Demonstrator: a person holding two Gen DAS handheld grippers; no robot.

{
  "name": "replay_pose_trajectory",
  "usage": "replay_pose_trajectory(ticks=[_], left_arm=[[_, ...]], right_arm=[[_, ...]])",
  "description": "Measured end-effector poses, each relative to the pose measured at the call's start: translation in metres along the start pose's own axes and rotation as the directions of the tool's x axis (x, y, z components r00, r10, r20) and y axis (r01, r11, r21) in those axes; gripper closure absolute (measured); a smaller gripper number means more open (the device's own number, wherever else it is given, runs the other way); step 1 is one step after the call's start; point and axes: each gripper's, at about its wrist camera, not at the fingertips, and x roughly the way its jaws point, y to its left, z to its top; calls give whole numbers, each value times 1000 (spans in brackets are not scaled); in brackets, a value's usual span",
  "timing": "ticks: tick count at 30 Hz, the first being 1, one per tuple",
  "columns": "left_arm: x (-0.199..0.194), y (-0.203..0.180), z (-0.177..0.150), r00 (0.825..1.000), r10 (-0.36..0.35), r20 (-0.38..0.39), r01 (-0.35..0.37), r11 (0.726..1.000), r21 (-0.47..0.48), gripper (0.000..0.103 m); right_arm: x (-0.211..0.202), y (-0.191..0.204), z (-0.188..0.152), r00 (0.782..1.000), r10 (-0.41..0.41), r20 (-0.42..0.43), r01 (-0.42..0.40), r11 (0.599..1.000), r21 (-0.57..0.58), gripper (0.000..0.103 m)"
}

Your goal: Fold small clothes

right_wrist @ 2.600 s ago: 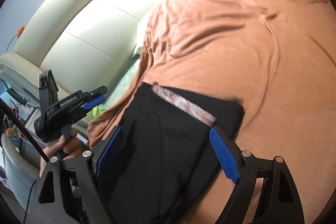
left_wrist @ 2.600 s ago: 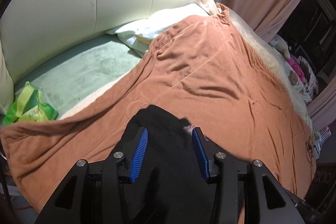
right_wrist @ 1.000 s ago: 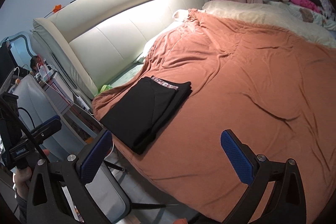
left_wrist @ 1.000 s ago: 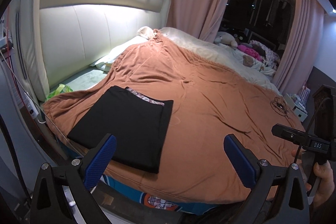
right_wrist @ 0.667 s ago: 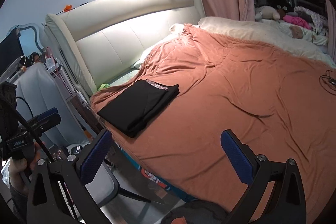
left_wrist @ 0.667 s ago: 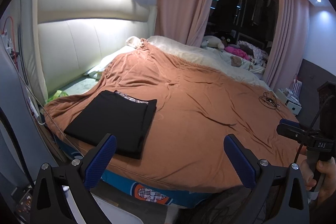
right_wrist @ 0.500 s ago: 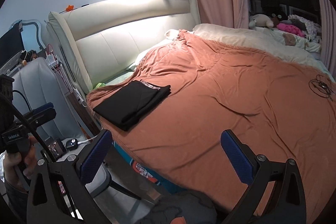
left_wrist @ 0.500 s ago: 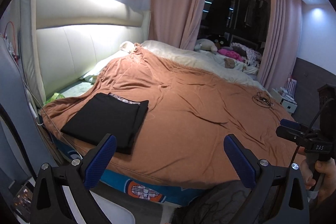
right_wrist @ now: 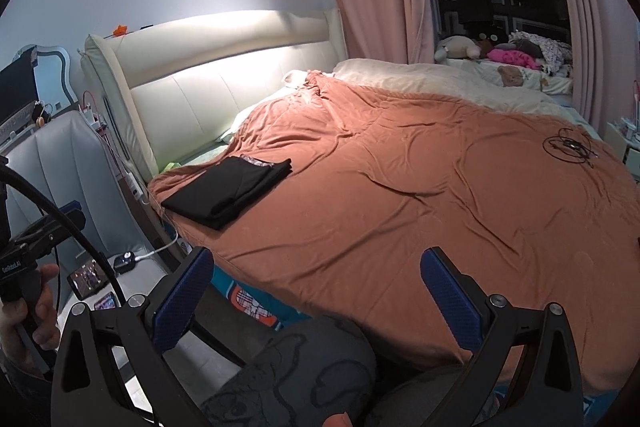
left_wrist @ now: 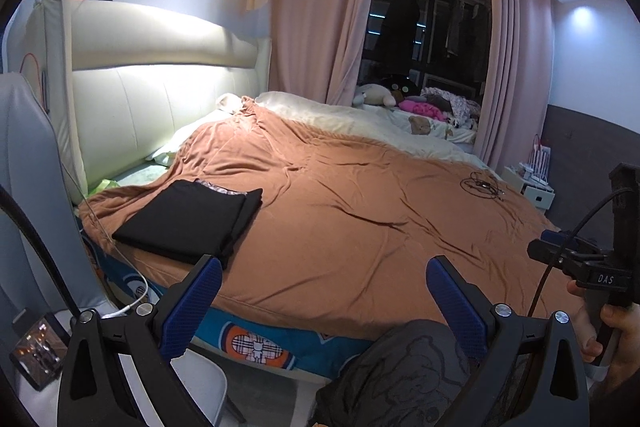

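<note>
On the near left corner of the bed (left_wrist: pixel 360 211), a folded black garment (left_wrist: pixel 188 219) lies flat on the brown blanket (right_wrist: pixel 400 195), near the headboard (right_wrist: pixel 224 75). The left hand-held gripper (left_wrist: pixel 322 301) and the right hand-held gripper (right_wrist: pixel 316 293) hang well back from it, both spread wide and empty.

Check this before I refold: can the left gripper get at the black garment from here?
Probably not without stepping closer: the open left gripper hangs off the bed's edge, short of the folded black garment. Nothing blocks the way.
</note>
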Motion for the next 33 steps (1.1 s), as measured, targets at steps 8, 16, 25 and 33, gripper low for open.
replay_pose_trajectory(ticks=[8,16,25,33], left_arm=[[-5,-5,-13,1000,0,1,0,1000,5,0],[-11,1,-16,1000,9,18,-9,1000,-21,1],[-14,-1,-17,1000,13,20,-13,1000,-18,0],[-17,-5,-19,1000,20,17,-20,1000,-4,0]], right_arm=[[-7,8,-16,1000,-8,-4,8,1000,10,0],[-8,11,-20,1000,-4,0,4,1000,14,0],[-9,8,-26,1000,6,-3,-6,1000,17,0],[-16,5,-25,1000,15,8,-15,1000,21,0]])
